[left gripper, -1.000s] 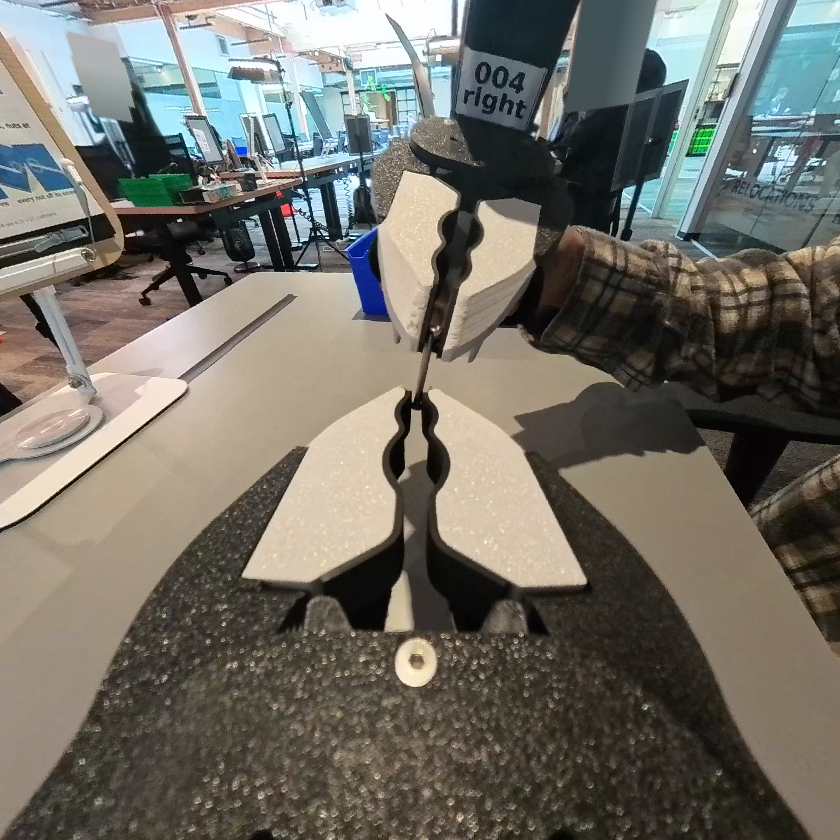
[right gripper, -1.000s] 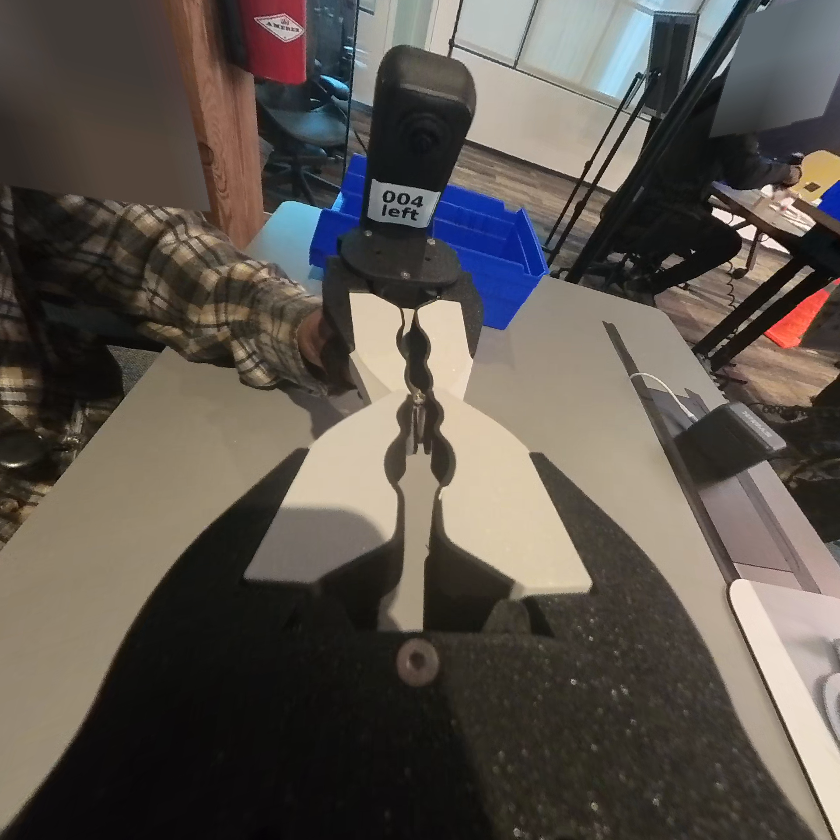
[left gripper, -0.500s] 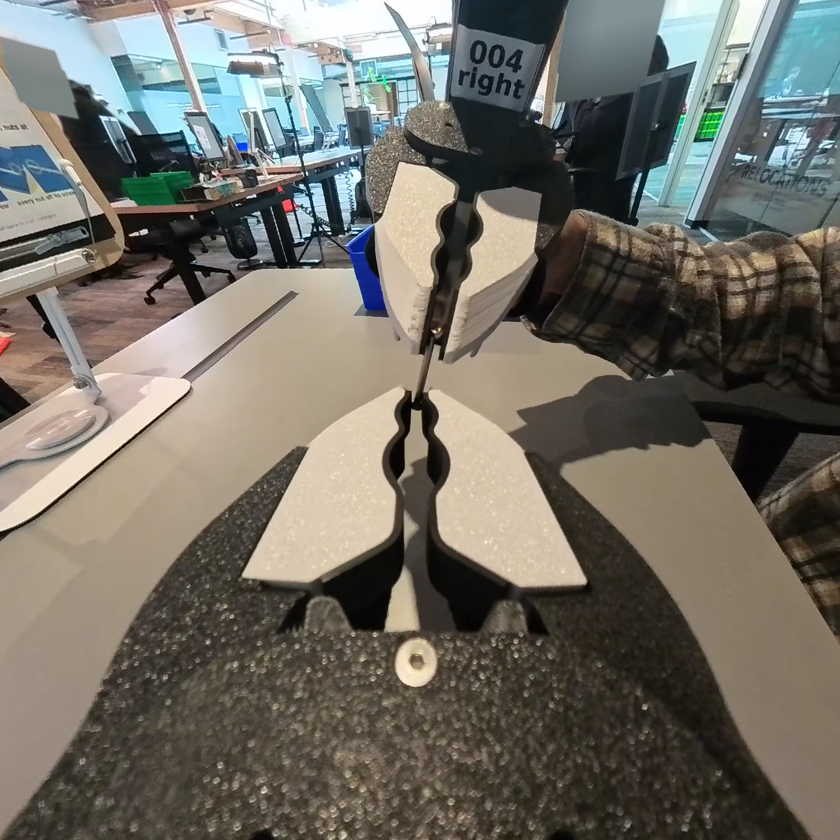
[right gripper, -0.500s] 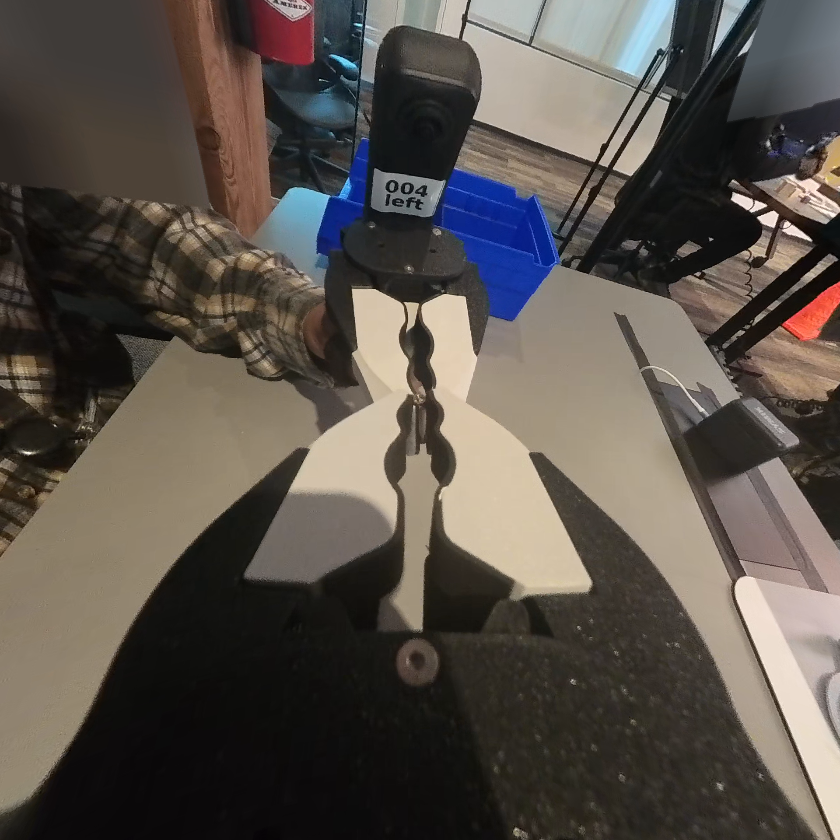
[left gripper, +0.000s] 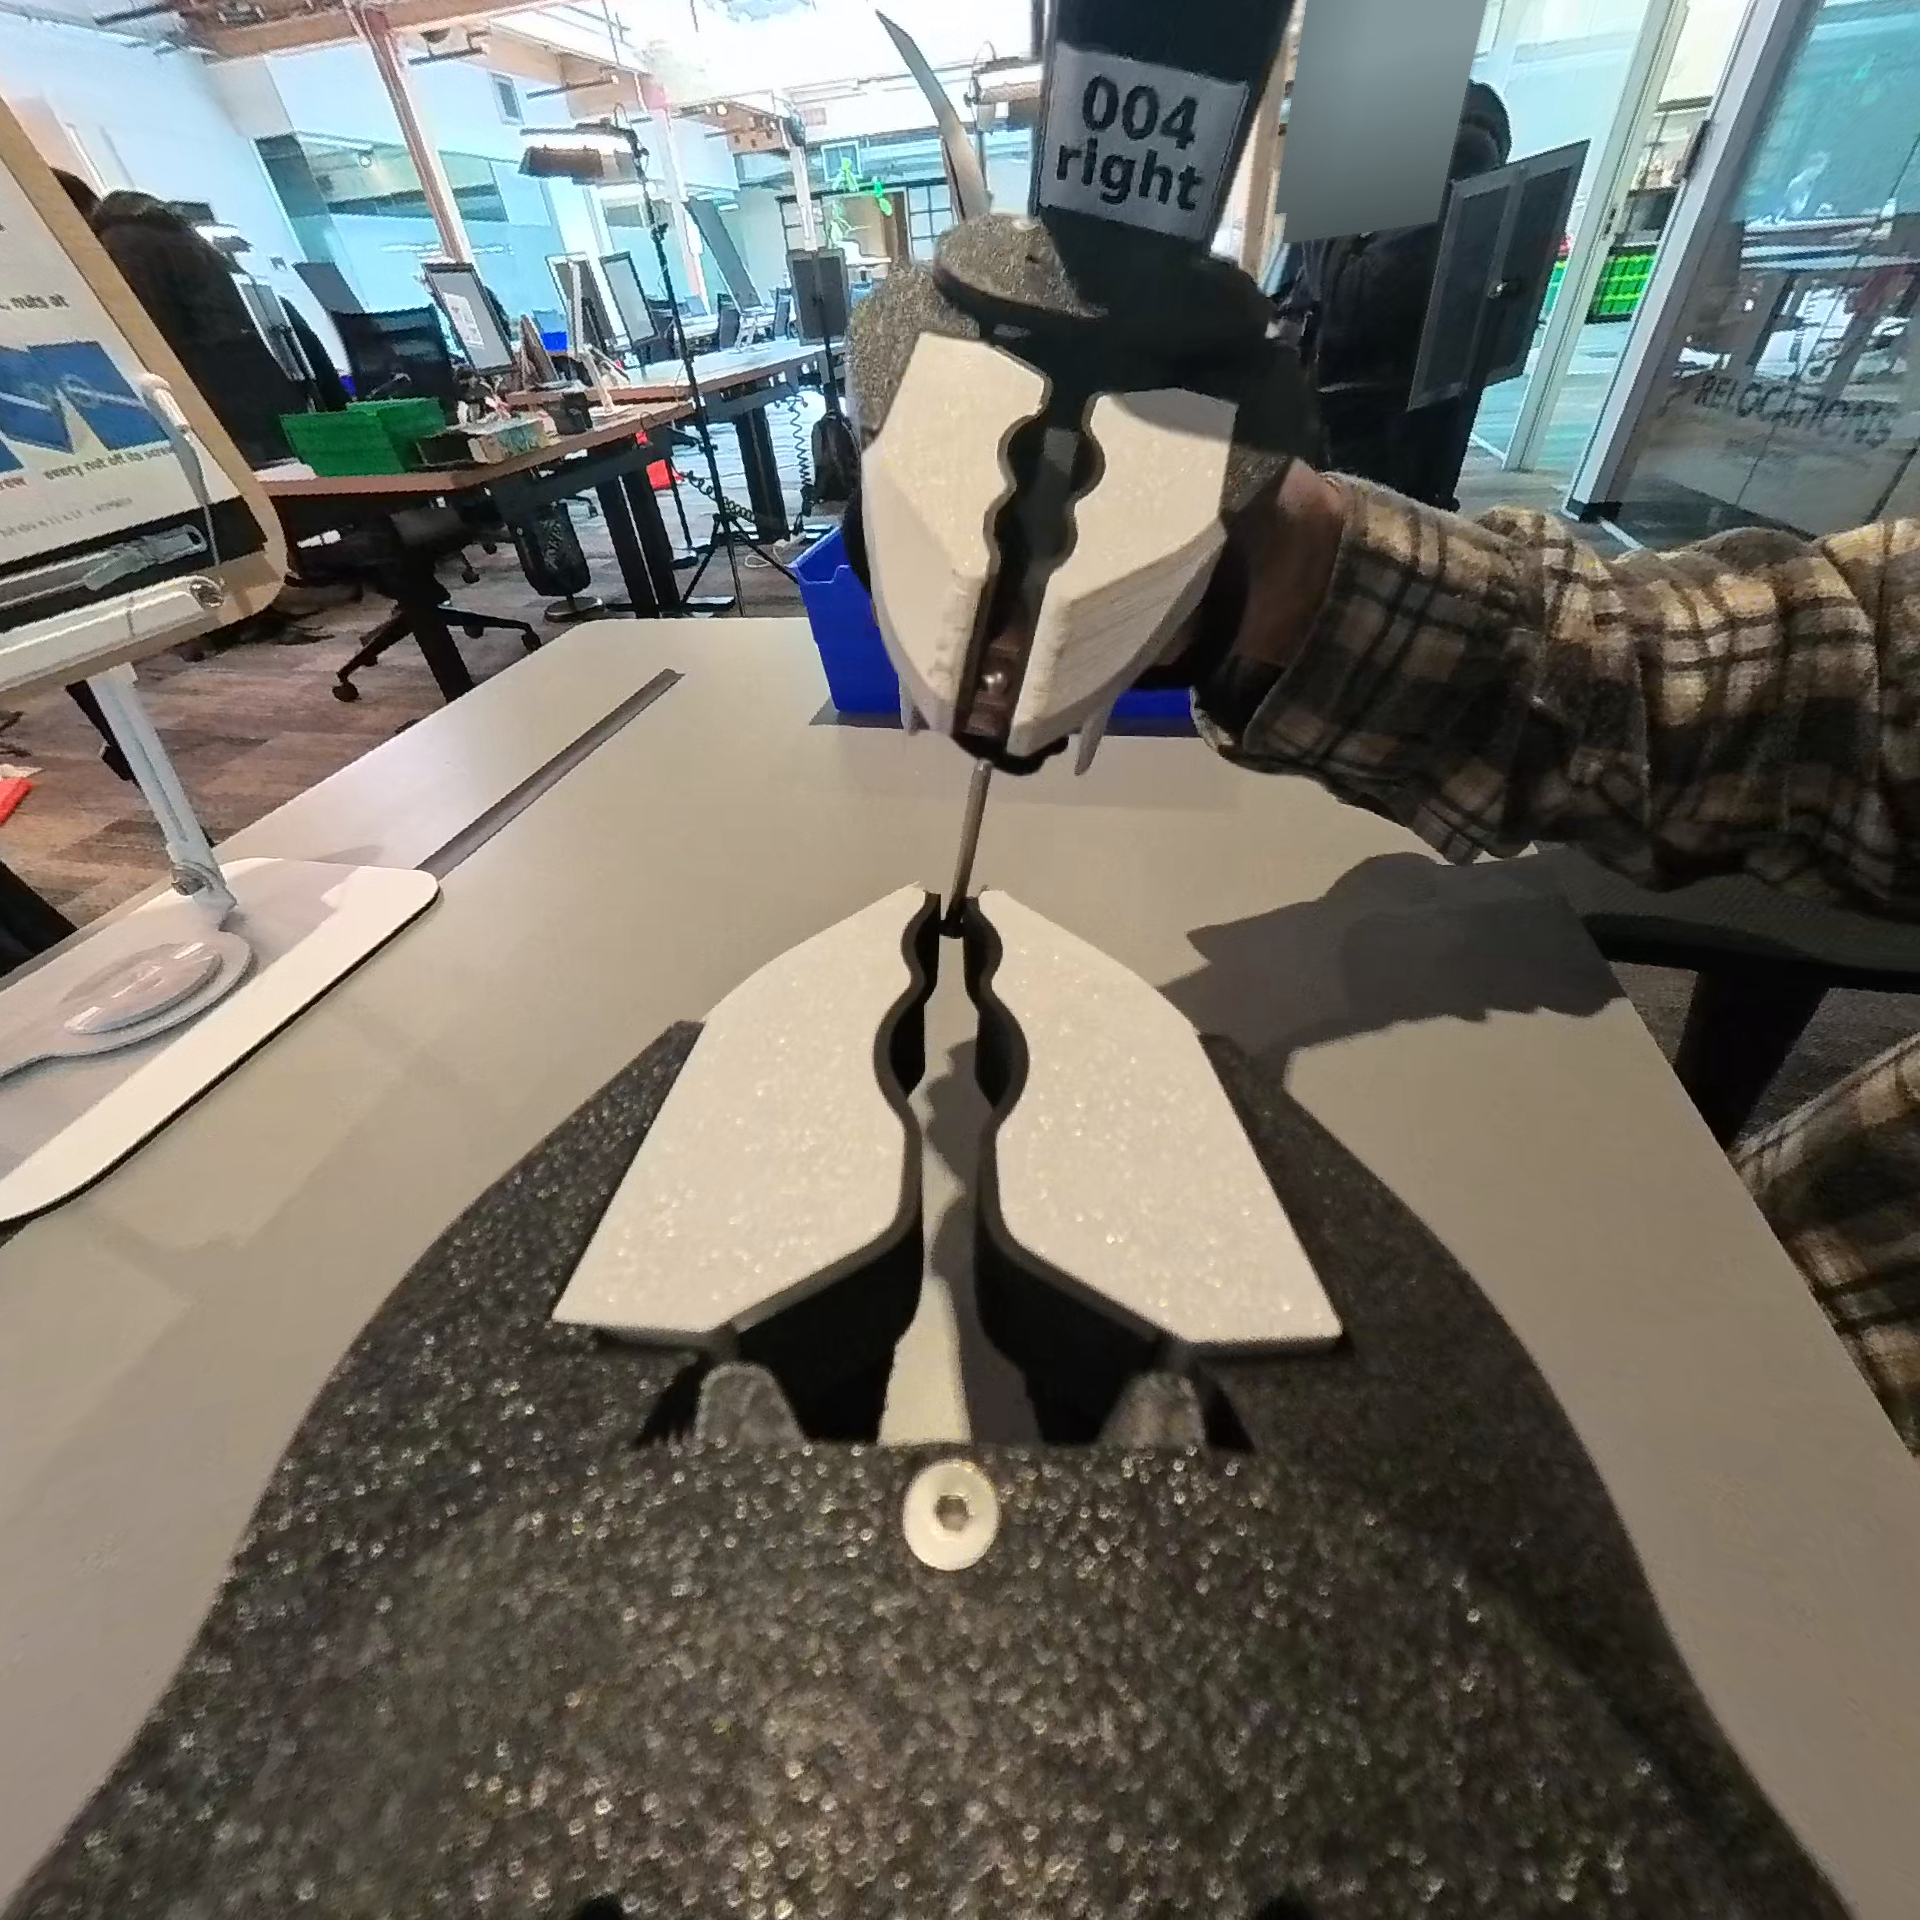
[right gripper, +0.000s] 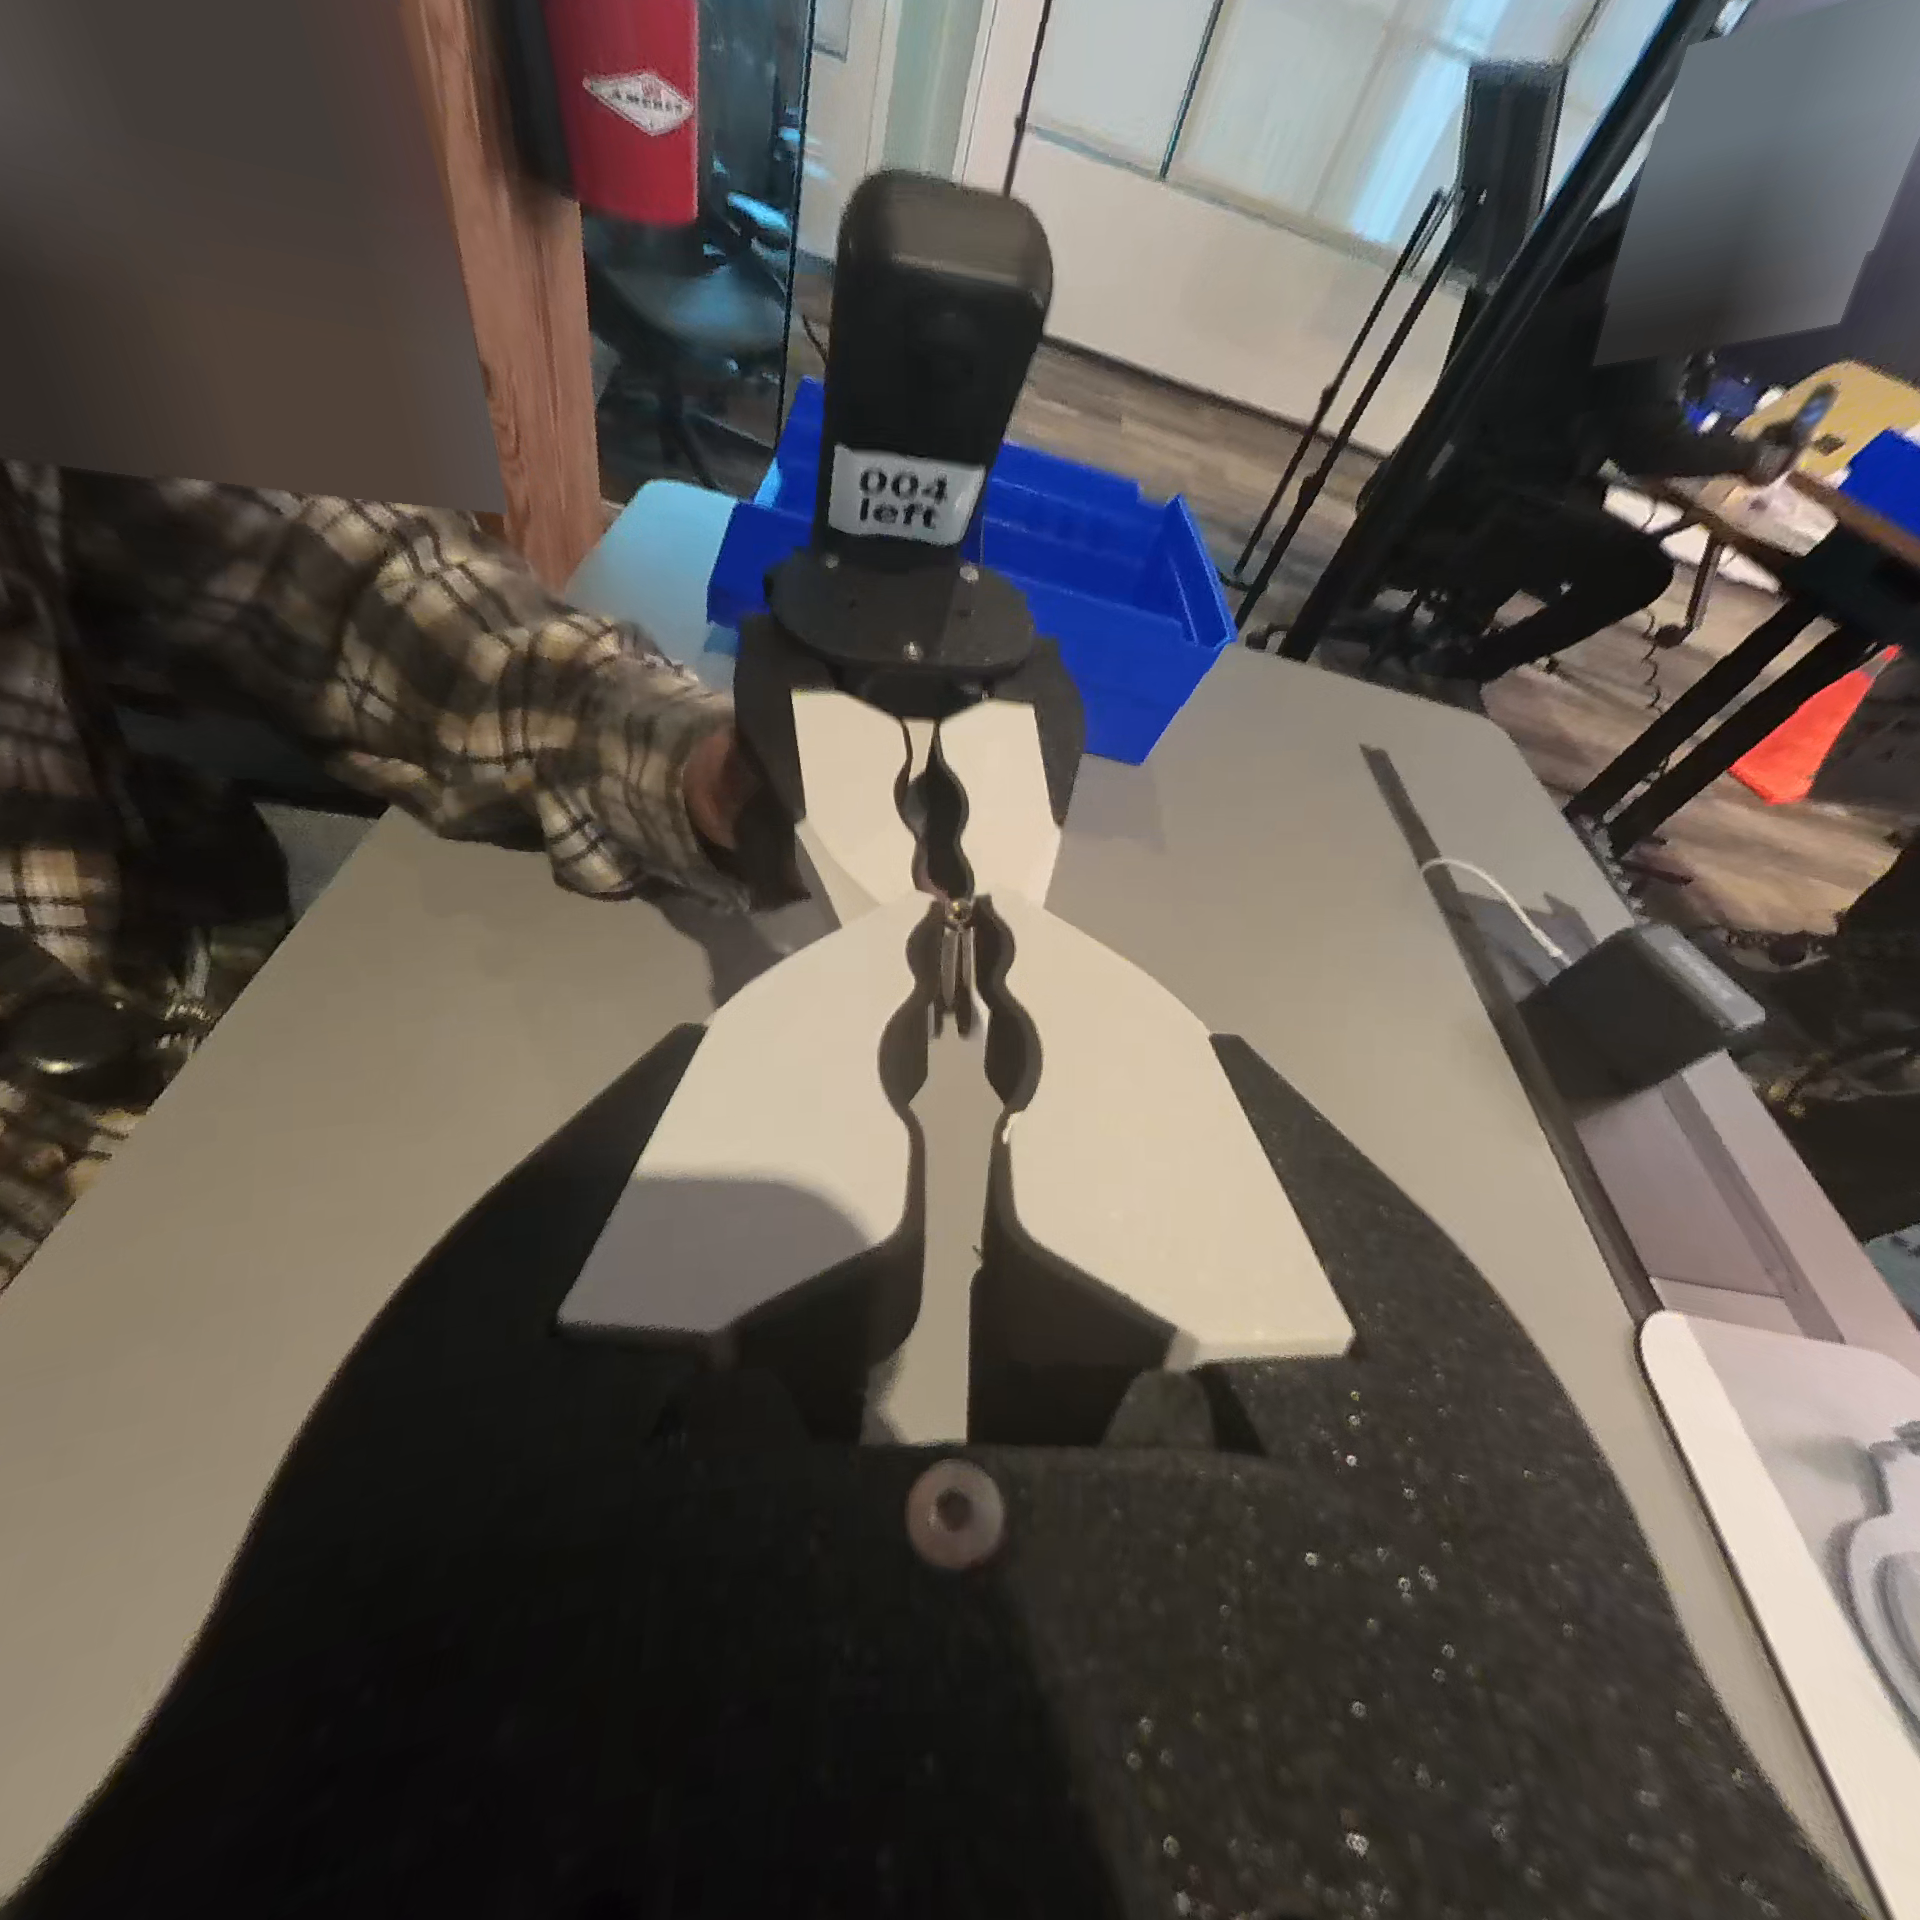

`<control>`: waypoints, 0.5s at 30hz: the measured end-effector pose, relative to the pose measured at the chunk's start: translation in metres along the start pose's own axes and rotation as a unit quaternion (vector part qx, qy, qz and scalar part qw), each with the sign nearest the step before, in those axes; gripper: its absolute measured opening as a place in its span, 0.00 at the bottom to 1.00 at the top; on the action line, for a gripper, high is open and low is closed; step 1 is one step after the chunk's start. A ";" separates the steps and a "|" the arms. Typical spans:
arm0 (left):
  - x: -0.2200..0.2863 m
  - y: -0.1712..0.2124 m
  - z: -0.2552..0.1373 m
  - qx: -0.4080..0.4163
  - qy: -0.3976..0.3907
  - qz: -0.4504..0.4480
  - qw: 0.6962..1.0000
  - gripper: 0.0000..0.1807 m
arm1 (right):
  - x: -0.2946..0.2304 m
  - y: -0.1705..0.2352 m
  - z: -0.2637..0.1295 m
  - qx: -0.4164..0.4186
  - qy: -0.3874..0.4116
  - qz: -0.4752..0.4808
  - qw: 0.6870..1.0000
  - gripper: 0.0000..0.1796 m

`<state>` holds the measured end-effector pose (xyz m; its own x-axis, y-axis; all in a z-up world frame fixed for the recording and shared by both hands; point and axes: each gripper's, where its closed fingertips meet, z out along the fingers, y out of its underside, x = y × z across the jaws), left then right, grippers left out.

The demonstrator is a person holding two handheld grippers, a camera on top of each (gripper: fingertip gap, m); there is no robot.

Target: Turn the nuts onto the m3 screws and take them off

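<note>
Left wrist view: screw [left gripper: 971,844] between both closed grippers, left gripper [left gripper: 952,912] and right gripper [left gripper: 995,750].

The left gripper [left gripper: 954,914] pinches the lower end of a thin screw [left gripper: 971,840] between its closed tips. The right gripper [left gripper: 1003,743], tilted down from the far side, clamps the screw's upper end above the grey table [left gripper: 623,935].

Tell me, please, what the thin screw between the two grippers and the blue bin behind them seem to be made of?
The screw looks like bare metal: a thin grey shaft with a dull shine, spanning from the right gripper to the left gripper. The blue bin looks like moulded plastic: one uniform saturated colour, smooth slightly glossy walls and a thick rim. Neither is certain by sight alone.
</note>
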<state>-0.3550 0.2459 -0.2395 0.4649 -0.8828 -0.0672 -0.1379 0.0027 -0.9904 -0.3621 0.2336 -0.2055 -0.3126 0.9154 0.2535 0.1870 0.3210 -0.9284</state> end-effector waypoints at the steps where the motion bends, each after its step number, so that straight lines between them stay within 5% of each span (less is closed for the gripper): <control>1: 0.000 0.000 0.000 0.000 0.000 0.001 1.000 0.02 | -0.001 0.002 0.000 -0.004 -0.001 0.000 1.000 0.03; 8: -0.012 0.003 -0.005 -0.007 -0.021 -0.007 1.000 0.02 | 0.003 0.017 -0.006 -0.010 0.013 0.039 0.999 0.03; 15: -0.049 0.009 -0.029 0.008 -0.068 -0.052 0.996 0.02 | -0.013 0.141 0.016 -0.142 -0.014 0.140 0.980 0.03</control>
<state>-0.4042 0.2762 -0.2417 0.5899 -0.8072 0.0206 -0.0693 -0.0760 -0.9947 -0.3467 0.2633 -0.3442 -0.2373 0.9714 -0.0110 0.5198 0.1174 -0.8462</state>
